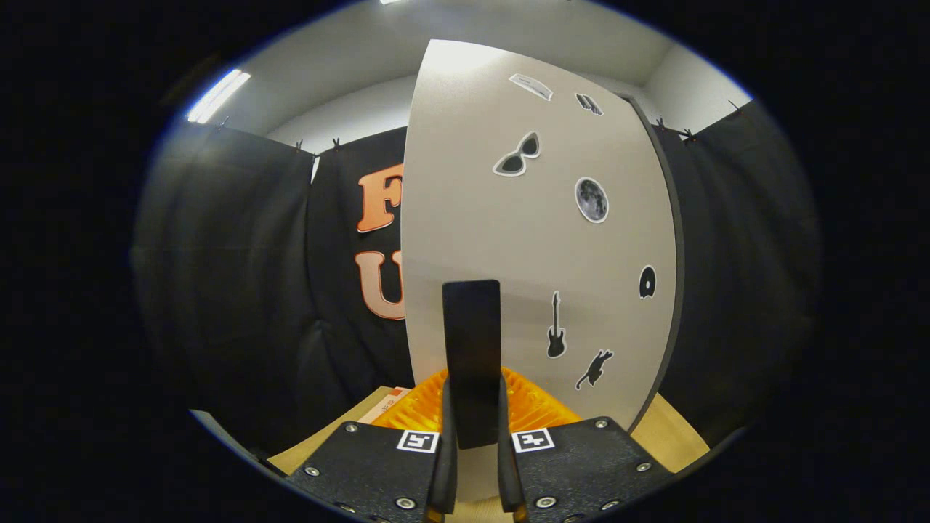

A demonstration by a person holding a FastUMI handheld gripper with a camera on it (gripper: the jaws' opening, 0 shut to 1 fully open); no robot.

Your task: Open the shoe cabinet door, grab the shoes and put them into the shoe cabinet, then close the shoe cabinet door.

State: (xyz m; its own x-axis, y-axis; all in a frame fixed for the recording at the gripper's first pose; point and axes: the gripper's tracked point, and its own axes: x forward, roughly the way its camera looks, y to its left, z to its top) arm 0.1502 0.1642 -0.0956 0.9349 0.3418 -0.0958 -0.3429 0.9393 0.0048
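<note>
Gripper [476,436] fingers clamp black door handle [472,349] of pale, sticker-covered cabinet door [530,240]; wooden floor [672,432] below.

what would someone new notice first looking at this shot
First, the tall pale grey cabinet door, upright just beyond the gripper and dotted with black stickers: sunglasses, a round moon, a guitar. Next, the flat black upright handle on the door, standing between the jaws, which sit close on either side of it. Behind the handle's base, an orange ribbed piece stands out.
</note>
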